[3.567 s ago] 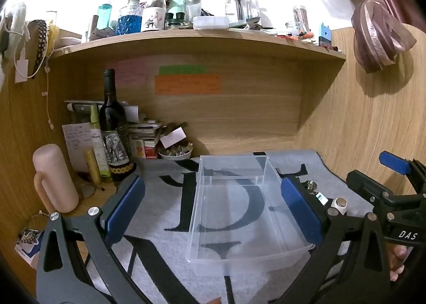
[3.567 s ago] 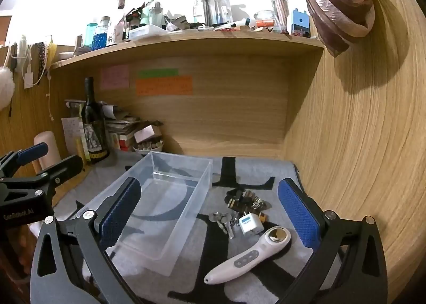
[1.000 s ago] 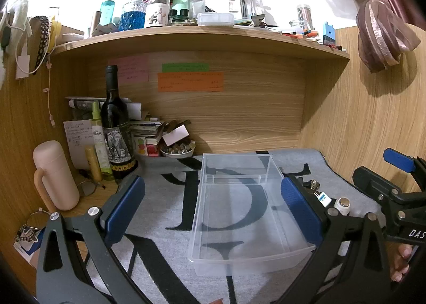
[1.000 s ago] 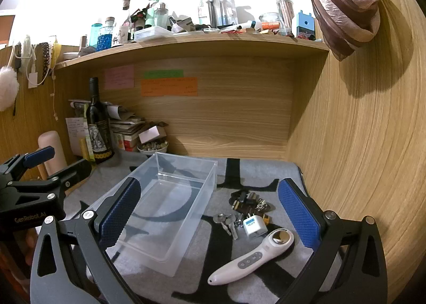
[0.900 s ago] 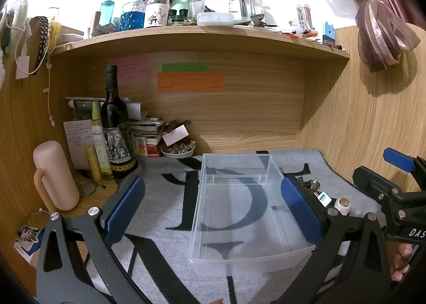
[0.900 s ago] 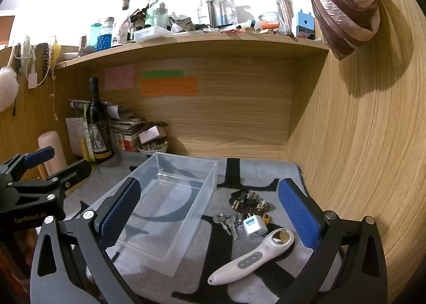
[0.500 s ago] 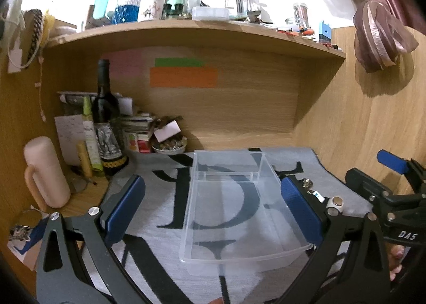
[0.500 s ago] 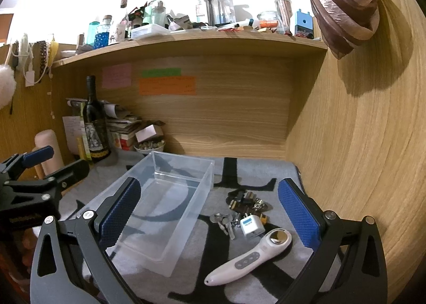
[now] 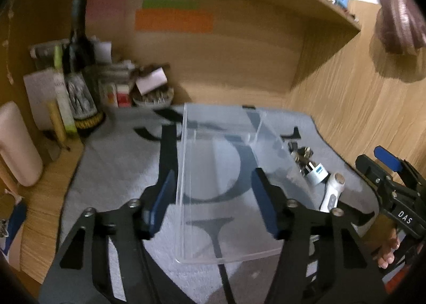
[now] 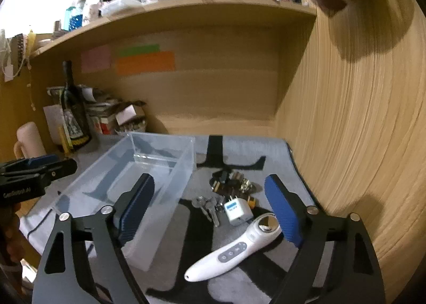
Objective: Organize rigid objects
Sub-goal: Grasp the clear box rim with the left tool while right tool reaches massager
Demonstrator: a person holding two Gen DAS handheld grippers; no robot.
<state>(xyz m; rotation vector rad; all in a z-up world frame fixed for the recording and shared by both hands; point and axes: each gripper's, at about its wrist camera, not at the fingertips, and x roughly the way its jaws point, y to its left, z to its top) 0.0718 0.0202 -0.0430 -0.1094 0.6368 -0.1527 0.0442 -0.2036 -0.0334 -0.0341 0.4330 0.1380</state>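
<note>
So on the far left there's the desk clutter: a pink tumbler (image 9: 18, 144), then a wine bottle (image 9: 80, 69) against the back wall, none of it my concern. Moving right, my left gripper (image 9: 213, 205) hangs over the near end of the clear plastic bin (image 9: 226, 170), which sits empty mid-mat on the grey mat (image 9: 111, 170). Its jaws are closing but there's nothing between the pads, just air above the bin.

Right of the bin is the pile I need to sort: a bunch of keys (image 10: 209, 204), a white plug adapter (image 10: 238, 210), some small dark connectors (image 10: 231, 181) behind them, and nearest, a white handheld device (image 10: 234, 248) lying diagonally with its round metal head to the right. My right gripper (image 10: 213, 213) is closing too, nothing clamped, roughly over the keys and adapter.

Handling guess: all hard, light stuff. The device looks like smooth glossy plastic, probably slippery, so I'd pinch it across the waist near the buttons, not the tapered tip. The adapter is boxy, easy flat sides. Keys will flop and dangle, so grab by the ring.

The right wrist view shows the whole pile and the device full length; the left view only catches the device's head and the adapter peeking past the bin wall, and it's blurry.
</note>
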